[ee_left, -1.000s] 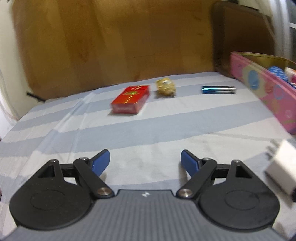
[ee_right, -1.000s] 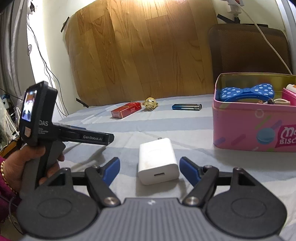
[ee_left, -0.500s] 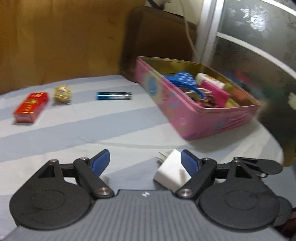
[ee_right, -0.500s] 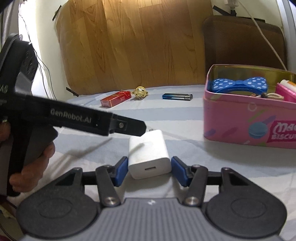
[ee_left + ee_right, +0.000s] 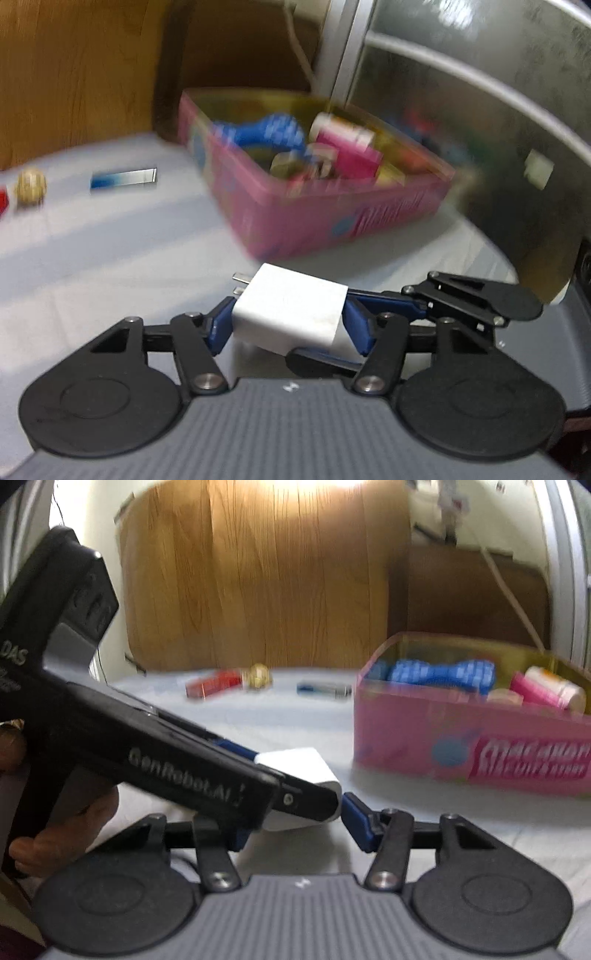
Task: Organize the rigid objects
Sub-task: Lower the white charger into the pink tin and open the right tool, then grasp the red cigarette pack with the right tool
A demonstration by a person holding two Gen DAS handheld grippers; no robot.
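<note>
Nearest item: white charger, lying on the striped cloth just in front of the pink tin and not yet stowed. It is bracketed from two sides. The left gripper is closing on it, and in the left wrist view its blue pads are seen against both side faces, the prongs pointing away toward the tin. The right gripper is set at the charger's near end with its jaws half apart; one pad is seen just beside the body, the other is hidden behind the left gripper's finger, so contact cannot be told. Whether the charger is lifted clear of the cloth cannot be told either. Left gripper: pitched downward, crossing in front of the right one from the left, its handle held in a hand. Middle item: the tin, open, already holding a blue dotted bow, a pink tube and smaller pieces too blurred to name. Far items, still loose on the cloth: blue lighter, gold ball, red box. Judged state: partly done, four objects left.
</note>
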